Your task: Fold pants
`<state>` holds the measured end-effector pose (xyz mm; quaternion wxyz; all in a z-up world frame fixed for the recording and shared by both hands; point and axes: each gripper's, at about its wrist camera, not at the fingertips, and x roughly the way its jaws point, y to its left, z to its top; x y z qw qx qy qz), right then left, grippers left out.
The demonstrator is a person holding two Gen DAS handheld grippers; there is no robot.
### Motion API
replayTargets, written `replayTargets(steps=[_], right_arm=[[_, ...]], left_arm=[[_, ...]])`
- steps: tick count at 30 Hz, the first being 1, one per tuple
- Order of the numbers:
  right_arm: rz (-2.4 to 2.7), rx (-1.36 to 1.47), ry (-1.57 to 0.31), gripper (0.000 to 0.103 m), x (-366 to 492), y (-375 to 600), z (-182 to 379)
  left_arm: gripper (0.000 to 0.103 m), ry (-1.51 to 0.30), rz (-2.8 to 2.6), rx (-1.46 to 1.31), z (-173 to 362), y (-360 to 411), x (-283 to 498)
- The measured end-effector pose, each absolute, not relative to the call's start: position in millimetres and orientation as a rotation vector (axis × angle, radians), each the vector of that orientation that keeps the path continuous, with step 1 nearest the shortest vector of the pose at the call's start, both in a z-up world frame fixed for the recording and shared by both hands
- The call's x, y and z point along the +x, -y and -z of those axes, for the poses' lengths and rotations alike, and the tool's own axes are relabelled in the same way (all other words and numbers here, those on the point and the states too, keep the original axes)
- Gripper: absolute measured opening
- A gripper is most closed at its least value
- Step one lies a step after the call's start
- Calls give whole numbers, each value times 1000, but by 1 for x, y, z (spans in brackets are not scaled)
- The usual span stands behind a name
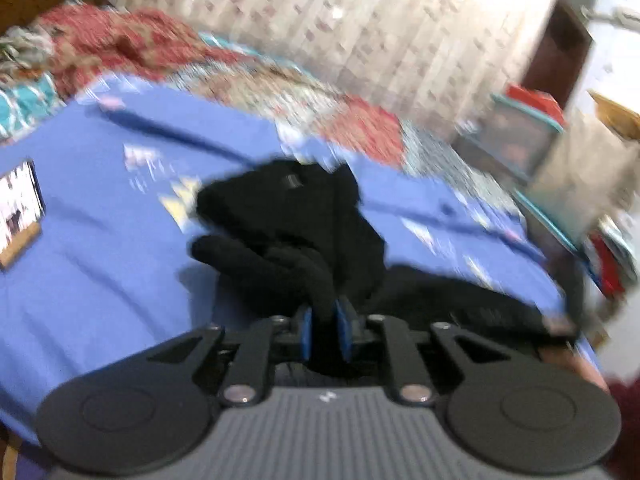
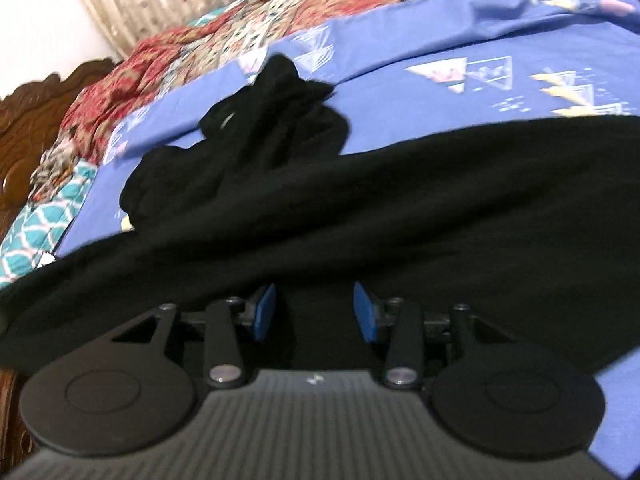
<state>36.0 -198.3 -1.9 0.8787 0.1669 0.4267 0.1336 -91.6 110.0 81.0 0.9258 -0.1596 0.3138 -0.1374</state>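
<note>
The black pants (image 1: pixel 304 216) lie crumpled on the blue bedsheet (image 1: pixel 100 248). In the left wrist view a bunched strip of black cloth runs down into my left gripper (image 1: pixel 325 330), whose blue pads (image 1: pixel 306 332) stand close together and pinch it. In the right wrist view a broad stretch of the pants (image 2: pixel 400 200) spreads across the sheet (image 2: pixel 400 92) just ahead of my right gripper (image 2: pixel 315 312). Its blue pads (image 2: pixel 265 312) stand well apart with their inner faces bare; black cloth lies between and beyond them. Both views are blurred.
A red patterned quilt (image 1: pixel 132 44) is heaped along the far side of the bed, with a curtain (image 1: pixel 360 20) behind. A phone-like screen (image 1: pixel 18 204) lies on the sheet at left. A carved wooden headboard (image 2: pixel 24 120) is at the left of the right wrist view.
</note>
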Motion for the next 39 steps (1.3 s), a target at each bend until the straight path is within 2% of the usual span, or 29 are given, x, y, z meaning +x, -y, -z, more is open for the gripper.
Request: replayTargets(steps=[1,2,3,7,14,16,18,21,27,31,32,33,35,37,38,39], right_arm=[[-283,337,-904,46,37,196,6],[-287,333,-917,46,33,194,9],[-286,335,-938,46,33,195,14],[-302,333,-940,46,21,197,15],[-276,304,-847,46,42,213,-15],[-249,281,-835,46,60,214,-20],[-247,243,-811,46,85,213,-23],[-233,173,-805,46,132,202,-19],[-215,232,-791,46,222,202,-19],[-228,287,-795,46,268,202,-12],[-227,305,-802,46,279,201,-7],[-225,327,-812,46,289,199,-2],[-223,364,-836,46,307,193,10],[-220,378,-854,46,319,187,21],[-226,384,-868,46,324,182,27],[-229,385,-880,46,328,178,33]], left_arm=[[29,-669,288,-325,-75,-114,-97],[44,-679,259,-323,-69,-119,-100],[50,-684,215,-335,-65,-126,-99],[51,-717,79,-503,-48,-168,-63],[51,-818,0,-558,-4,-190,49],[46,-848,7,-532,3,-179,70],[17,-852,0,-468,7,-164,78],[11,-835,-22,-383,2,-153,63],[13,-817,-119,-374,-26,-189,-13],[32,-790,-189,-428,-43,-211,-40],[44,-771,-213,-425,-48,-215,-38],[50,-746,-230,-419,-53,-219,-31],[54,-722,-231,-375,-59,-220,-5],[68,-693,-207,-288,-62,-213,31],[84,-685,-198,-245,-61,-207,51],[90,-675,-175,-214,-61,-201,69]])
